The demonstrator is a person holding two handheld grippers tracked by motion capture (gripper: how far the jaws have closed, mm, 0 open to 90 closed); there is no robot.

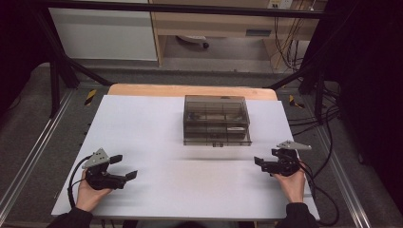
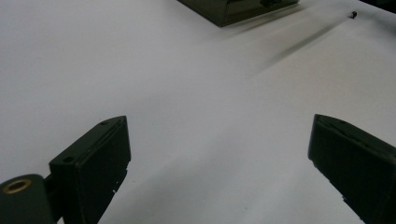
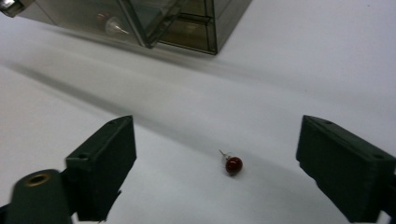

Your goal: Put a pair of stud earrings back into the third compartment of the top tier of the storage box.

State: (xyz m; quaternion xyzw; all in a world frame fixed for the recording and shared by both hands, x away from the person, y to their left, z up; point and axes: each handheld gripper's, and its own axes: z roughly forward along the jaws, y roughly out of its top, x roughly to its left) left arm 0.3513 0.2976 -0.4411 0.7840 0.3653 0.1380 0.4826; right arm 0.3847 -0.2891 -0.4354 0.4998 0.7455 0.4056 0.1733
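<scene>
While the right gripper (image 3: 217,163) hangs low over the white table (image 1: 157,128) near its right edge, a small red earring (image 3: 232,164) lies on the bare surface between its two black jaws, a little nearer the jaw on the right of that gripper's own view. The jaws stand spread wide and neither one touches the earring (its thin metal post points up and away toward the box). In the high view this gripper (image 1: 260,164) sits in the person's right hand (image 1: 291,183), close to the near right corner, with its tips aimed inward across the table. A smoky, see-through drawer box (image 1: 216,120) rests toward the far edge, roughly midway between the left and right edges, well apart from both grippers; in the right gripper view one of its drawers (image 3: 152,18) stands partly pulled out. The left gripper (image 1: 124,167), held in the left hand (image 1: 90,192) near the near left corner, has its jaws spread wide too, with nothing but bare table between them.
</scene>
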